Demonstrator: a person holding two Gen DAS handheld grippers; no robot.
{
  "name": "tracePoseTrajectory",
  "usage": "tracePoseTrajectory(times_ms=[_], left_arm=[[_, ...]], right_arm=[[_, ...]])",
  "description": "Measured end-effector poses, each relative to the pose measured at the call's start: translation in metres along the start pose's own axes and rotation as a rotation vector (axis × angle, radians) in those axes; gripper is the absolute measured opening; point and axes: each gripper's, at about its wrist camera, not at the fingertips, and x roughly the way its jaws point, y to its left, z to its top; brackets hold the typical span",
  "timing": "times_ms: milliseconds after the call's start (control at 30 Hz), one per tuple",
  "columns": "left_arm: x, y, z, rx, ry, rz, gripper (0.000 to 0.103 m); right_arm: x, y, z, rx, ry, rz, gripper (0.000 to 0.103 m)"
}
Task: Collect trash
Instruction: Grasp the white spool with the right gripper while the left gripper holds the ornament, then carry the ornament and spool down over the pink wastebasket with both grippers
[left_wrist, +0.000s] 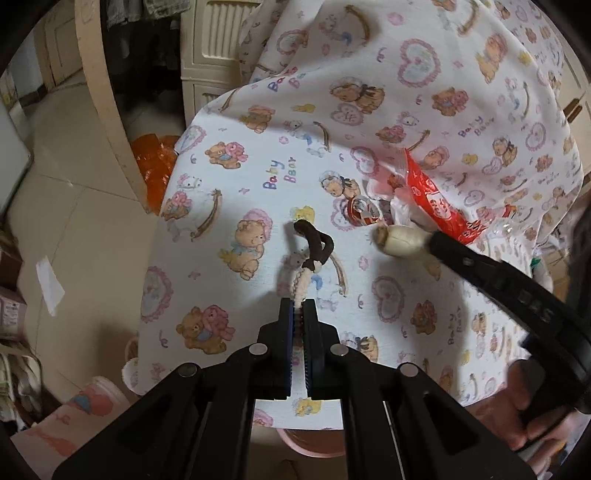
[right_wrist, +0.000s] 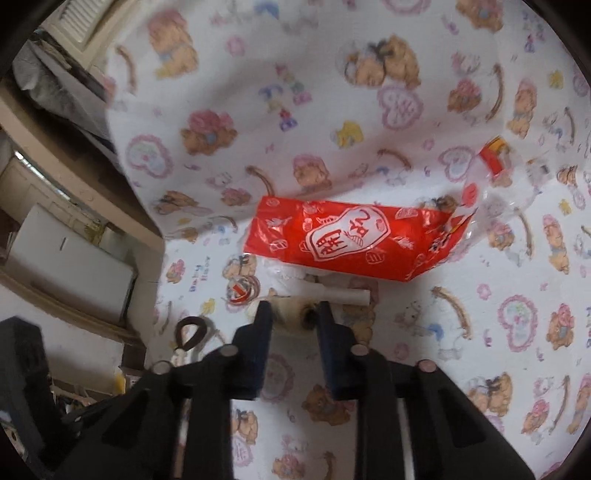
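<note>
My left gripper (left_wrist: 300, 303) is shut on a brown and cream pipe cleaner (left_wrist: 314, 245), held above the bear-print cloth (left_wrist: 229, 177); its dark loop also shows in the right wrist view (right_wrist: 190, 330). My right gripper (right_wrist: 293, 308) is shut on a cream banana piece (right_wrist: 291, 314); in the left wrist view the banana piece (left_wrist: 397, 240) sticks out of the right gripper's fingers (left_wrist: 448, 245). A red snack wrapper (right_wrist: 354, 238) lies just beyond it, with a white paper roll (right_wrist: 343, 295) and a small red-white scrap (right_wrist: 240, 290) beside it.
The cloth-covered surface drops off at the left to a tiled floor (left_wrist: 74, 229). An orange plastic bag (left_wrist: 157, 162) lies by a curved wooden frame (left_wrist: 107, 99). A clear wrapper with a red-yellow label (right_wrist: 496, 158) lies at the right. A pink bin (left_wrist: 314, 441) stands below.
</note>
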Motion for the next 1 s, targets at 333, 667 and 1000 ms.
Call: tracePoseTrajectory(times_ms=[333, 667, 1000], left_arm=[[-0.012, -0.008, 0.0, 0.033, -0.058, 0.021, 0.004], [-0.027, -0.026, -0.006, 0.098, -0.14, 0.009, 0.004], [-0.032, -0.021, -0.004, 0.084, -0.179, -0.008, 0.004]], right_arm=[[-0.061, -0.015, -0.036, -0.149, -0.154, -0.197, 0.017], [-0.069, -0.034, -0.088, -0.184, -0.138, -0.253, 0.017], [-0.059, -0.023, -0.097, -0.248, -0.11, -0.133, 0.038]])
